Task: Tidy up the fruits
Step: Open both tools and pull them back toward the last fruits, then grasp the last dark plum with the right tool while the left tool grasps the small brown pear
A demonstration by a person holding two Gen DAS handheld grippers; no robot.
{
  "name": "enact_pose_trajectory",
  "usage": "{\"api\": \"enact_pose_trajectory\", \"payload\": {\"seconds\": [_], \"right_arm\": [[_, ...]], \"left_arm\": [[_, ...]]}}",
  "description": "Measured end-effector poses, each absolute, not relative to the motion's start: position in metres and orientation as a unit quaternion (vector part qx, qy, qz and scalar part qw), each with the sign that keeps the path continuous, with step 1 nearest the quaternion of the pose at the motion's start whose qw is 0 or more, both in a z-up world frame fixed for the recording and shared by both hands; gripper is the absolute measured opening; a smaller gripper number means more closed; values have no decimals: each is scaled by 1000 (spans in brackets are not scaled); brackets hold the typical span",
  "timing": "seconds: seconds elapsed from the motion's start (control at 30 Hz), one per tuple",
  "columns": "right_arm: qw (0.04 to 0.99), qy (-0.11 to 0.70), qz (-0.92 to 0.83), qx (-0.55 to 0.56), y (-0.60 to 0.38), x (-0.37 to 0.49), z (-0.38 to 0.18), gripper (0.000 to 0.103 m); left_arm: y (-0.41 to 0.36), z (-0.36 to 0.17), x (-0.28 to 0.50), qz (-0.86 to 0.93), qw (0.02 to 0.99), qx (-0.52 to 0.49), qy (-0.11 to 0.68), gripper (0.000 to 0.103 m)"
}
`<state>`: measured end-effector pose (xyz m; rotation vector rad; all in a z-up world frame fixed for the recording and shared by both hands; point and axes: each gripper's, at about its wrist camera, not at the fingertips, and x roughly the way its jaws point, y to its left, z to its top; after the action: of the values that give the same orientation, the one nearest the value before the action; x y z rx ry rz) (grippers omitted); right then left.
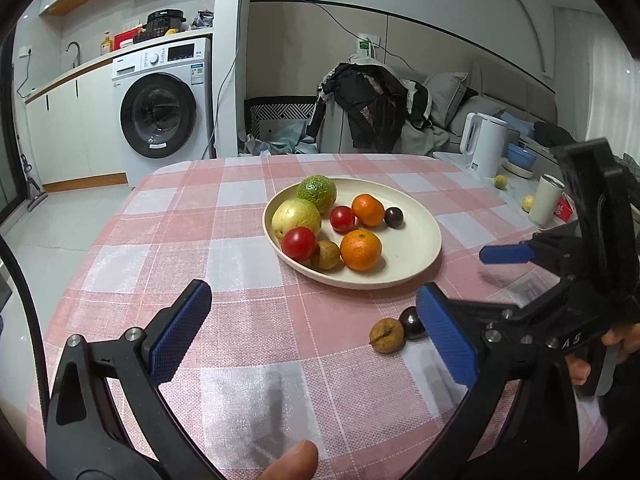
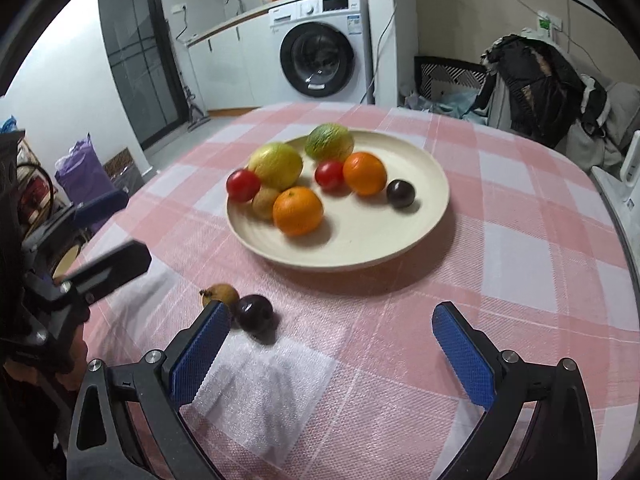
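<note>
The left gripper (image 1: 316, 330) gapes wide and empty over the checked cloth (image 1: 248, 264), beside a brown fruit (image 1: 386, 335) touching a dark one (image 1: 413, 323). The right gripper (image 2: 332, 350), equally wide, holds nothing; remaining fruits sit in the cream plate (image 2: 424, 224) beyond.

A round cream plate (image 1: 416, 256) sits on the pink-and-white checked tabletop (image 1: 240, 272). In it, a bumpy green citrus (image 1: 317, 193) lies at the back, a pale yellow-green guava (image 1: 297, 218) just before it to the left. A small dark purple fruit (image 1: 394, 217) lies at the right. On the cloth before the plate, a brown longan (image 1: 387, 335) touches a dark plum-like fruit (image 1: 413, 323) on its right. A white front-loading washing machine (image 1: 162, 110) stands behind the tabletop, to the left.
</note>
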<state>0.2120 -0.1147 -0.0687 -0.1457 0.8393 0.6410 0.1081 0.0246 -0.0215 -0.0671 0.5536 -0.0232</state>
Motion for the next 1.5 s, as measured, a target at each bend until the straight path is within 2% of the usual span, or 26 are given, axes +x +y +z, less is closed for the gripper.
{"api": "enact_pose_trajectory", "payload": {"seconds": [0.63, 0.83, 1.2, 1.3, 1.47, 1.5], "right_arm": [[843, 424, 300, -142, -89, 203, -88, 102], [844, 425, 291, -146, -85, 206, -88, 99], [840, 423, 306, -145, -71, 202, -88, 72], [841, 418, 312, -145, -68, 201, -87, 59], [833, 417, 339, -131, -68, 198, -84, 31], [832, 417, 343, -130, -67, 198, -83, 29]], "left_arm": [[41, -25, 112, -3, 958, -36, 285, 102], [44, -28, 114, -5, 954, -45, 295, 102], [51, -29, 118, -6, 951, -62, 303, 102], [51, -29, 119, -10, 951, -60, 303, 102], [48, -31, 120, -17, 951, -53, 304, 102], [47, -31, 121, -18, 951, -50, 304, 102]]}}
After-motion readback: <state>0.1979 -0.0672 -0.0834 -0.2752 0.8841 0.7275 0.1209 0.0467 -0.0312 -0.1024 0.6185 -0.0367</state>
